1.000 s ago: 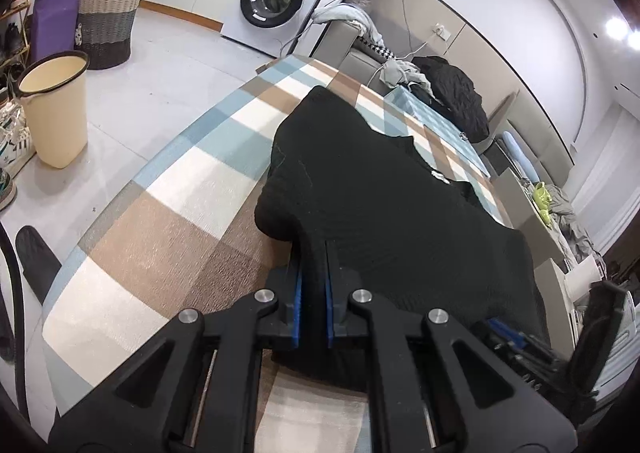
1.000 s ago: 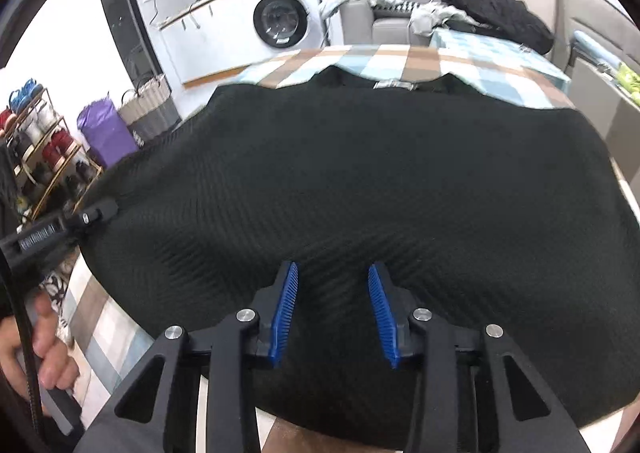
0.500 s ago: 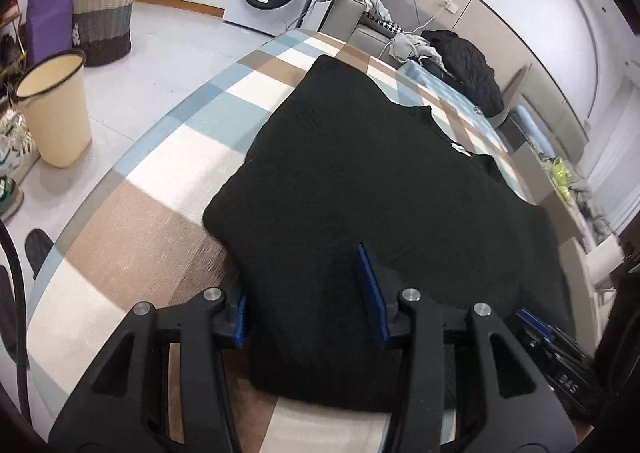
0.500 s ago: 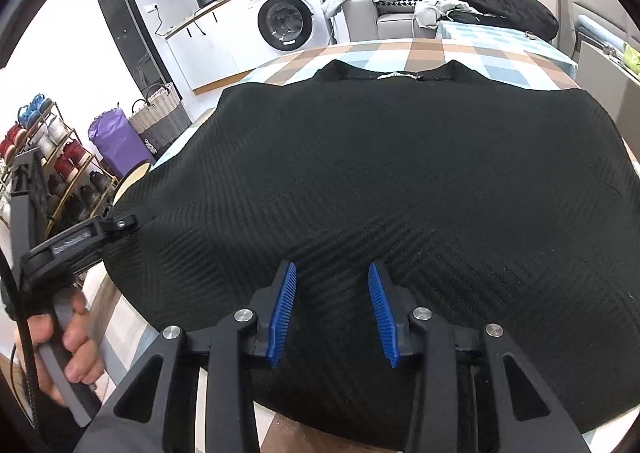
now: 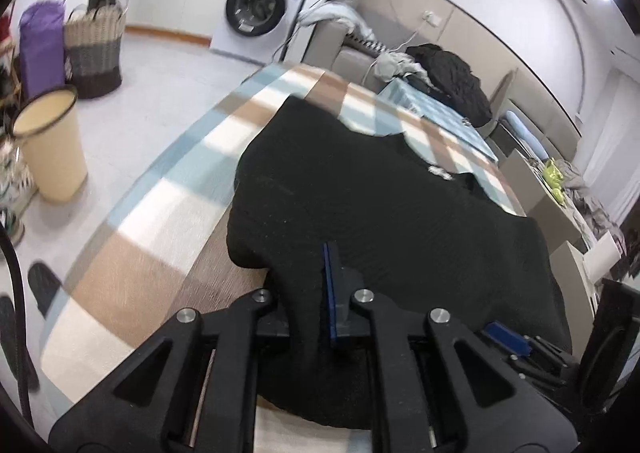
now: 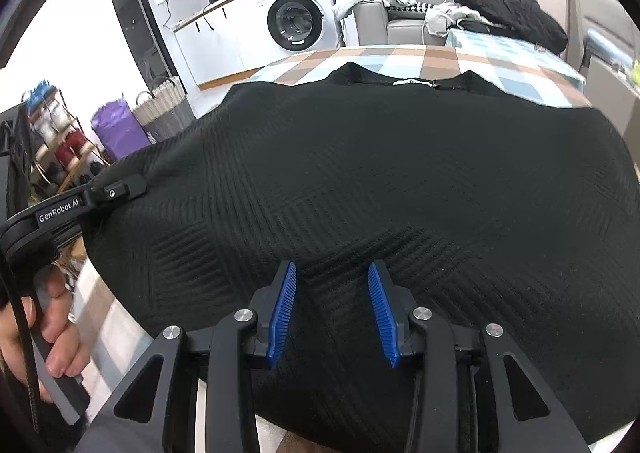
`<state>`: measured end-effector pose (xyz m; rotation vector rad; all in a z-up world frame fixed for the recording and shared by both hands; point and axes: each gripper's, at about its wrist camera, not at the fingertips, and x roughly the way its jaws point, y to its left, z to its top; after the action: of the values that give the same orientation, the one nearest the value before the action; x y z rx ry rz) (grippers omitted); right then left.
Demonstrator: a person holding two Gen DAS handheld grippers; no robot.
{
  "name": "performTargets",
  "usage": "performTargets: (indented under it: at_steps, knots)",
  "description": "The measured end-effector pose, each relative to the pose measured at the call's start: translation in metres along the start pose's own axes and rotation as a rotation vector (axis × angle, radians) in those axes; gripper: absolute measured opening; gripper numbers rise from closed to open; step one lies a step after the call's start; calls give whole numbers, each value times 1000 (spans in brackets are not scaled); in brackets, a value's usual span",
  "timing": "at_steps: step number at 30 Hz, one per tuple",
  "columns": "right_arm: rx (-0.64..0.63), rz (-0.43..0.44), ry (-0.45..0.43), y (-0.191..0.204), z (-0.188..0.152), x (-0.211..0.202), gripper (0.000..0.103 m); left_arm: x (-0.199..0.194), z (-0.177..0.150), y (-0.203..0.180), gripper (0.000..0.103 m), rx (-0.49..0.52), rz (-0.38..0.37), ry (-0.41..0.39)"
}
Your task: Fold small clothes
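A black knit garment (image 5: 380, 193) lies spread on the checked tablecloth (image 5: 160, 213), its collar at the far side (image 6: 416, 83). My left gripper (image 5: 310, 273) is shut on the garment's near left corner; a fold of cloth rises between its fingers and hides the left pad. From the right wrist view the left gripper (image 6: 120, 189) sits at the garment's left edge, and a hand (image 6: 52, 333) holds its handle. My right gripper (image 6: 332, 269) stands open over the garment's (image 6: 380, 173) near hem, its blue pads apart with flat cloth below them.
On the floor to the left stand a cream bin (image 5: 52, 145), a woven basket (image 5: 94, 49) and a purple bag (image 5: 40, 41). A washing machine (image 5: 256, 13) is at the back. A sofa with piled clothes (image 5: 448, 69) lies beyond the table's far end.
The left gripper opened over the garment's corner, then closed on it again and shifted a little. The right gripper has stayed put with the same gap.
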<state>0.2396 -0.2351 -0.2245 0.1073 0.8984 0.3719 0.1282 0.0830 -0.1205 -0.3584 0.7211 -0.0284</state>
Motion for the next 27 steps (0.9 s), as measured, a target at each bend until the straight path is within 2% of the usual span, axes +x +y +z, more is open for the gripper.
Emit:
performTargets:
  at_steps: [4, 8, 11, 12, 14, 17, 18, 20, 22, 24, 27]
  knots:
    - [92, 73, 6, -17, 0, -9, 39, -11, 21, -43, 6, 132, -44, -57]
    - [136, 47, -28, -33, -3, -33, 39, -13, 37, -106, 6, 273, -136, -87]
    - [188, 1, -72, -55, -11, -65, 39, -3, 36, -169, 6, 400, -233, -69]
    - [211, -22, -85, -65, -13, -76, 39, 1, 32, -189, 6, 431, -266, -54]
    - [257, -83, -117, -85, -20, -98, 40, 15, 16, -233, 6, 529, -352, 28]
    - [320, -163, -133, -112, -31, -119, 40, 35, -18, -268, 7, 602, -455, 168]
    - [344, -183, -127, -122, -35, -124, 40, 39, -28, -270, 8, 598, -479, 207]
    - [369, -214, -114, -134, -40, -128, 40, 41, -43, -264, 18, 573, -493, 251]
    - [379, -215, -112, -141, -42, -130, 41, 37, -48, -246, 37, 527, -500, 274]
    - [390, -170, -118, -143, -41, -131, 41, 29, -46, -222, 47, 466, -499, 267]
    - [405, -74, -125, -142, -35, -124, 41, 12, -37, -180, 51, 384, -459, 233]
